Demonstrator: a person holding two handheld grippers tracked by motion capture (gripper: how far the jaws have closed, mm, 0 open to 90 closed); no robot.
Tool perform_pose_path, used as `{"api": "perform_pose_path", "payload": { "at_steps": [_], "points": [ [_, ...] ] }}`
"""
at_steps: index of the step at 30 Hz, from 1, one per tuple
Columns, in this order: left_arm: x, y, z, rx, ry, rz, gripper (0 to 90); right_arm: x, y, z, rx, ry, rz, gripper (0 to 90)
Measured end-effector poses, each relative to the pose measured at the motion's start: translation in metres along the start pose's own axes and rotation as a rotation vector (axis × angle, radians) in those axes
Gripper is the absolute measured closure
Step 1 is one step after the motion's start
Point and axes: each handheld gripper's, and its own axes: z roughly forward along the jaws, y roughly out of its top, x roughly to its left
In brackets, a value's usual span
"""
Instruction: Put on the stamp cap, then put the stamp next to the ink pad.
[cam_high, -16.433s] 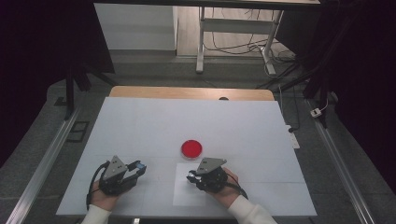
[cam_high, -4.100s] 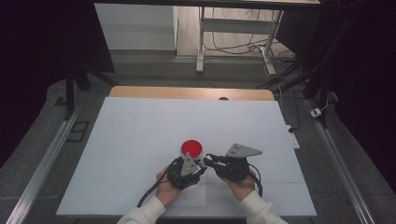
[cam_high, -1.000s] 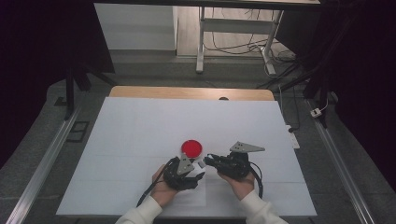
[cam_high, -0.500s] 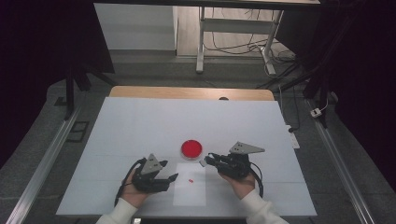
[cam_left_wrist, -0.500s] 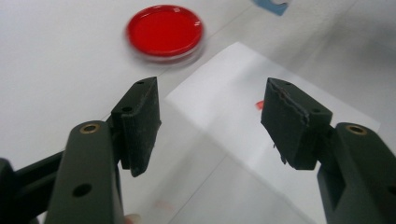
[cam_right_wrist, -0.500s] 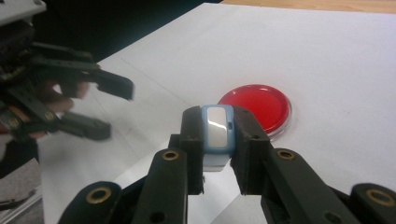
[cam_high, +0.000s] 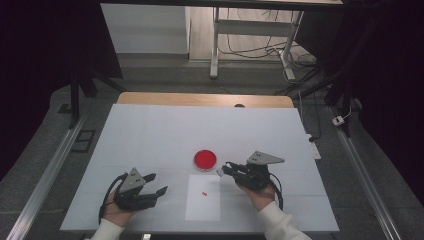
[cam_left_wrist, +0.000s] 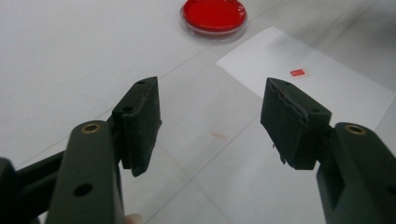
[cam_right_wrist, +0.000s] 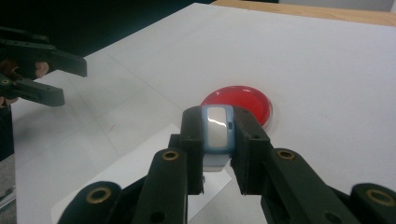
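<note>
Right gripper (cam_right_wrist: 217, 140) sits low in the centre of its own view, jaws clamped on a small blue-and-white device (cam_right_wrist: 217, 128), just in front of the red dish (cam_right_wrist: 243, 105). In the high view, the left gripper (cam_high: 150, 186) hovers at lower left, jaws apart and empty, beside the white paper sheet (cam_high: 202, 207) carrying a tiny red square (cam_high: 204, 193).

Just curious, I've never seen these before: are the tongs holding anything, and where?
The right tongs pinch a small blue-and-white device by its two sides. The left tongs stand open, empty.
</note>
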Motion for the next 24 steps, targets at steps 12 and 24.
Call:
{"api": "perform_pose_path", "payload": {
  "at_steps": [12, 24],
  "points": [
    [0.008, -0.008, -0.004, 0.013, 0.013, -0.033, 38.5, 0.001, 0.005, -0.001, -0.01, -0.034, -0.066, 75.2],
    [0.009, -0.008, -0.002, 0.024, 0.013, -0.037, 38.2, -0.004, 0.017, 0.005, -0.003, -0.082, -0.119, 75.2]
  ]
}}
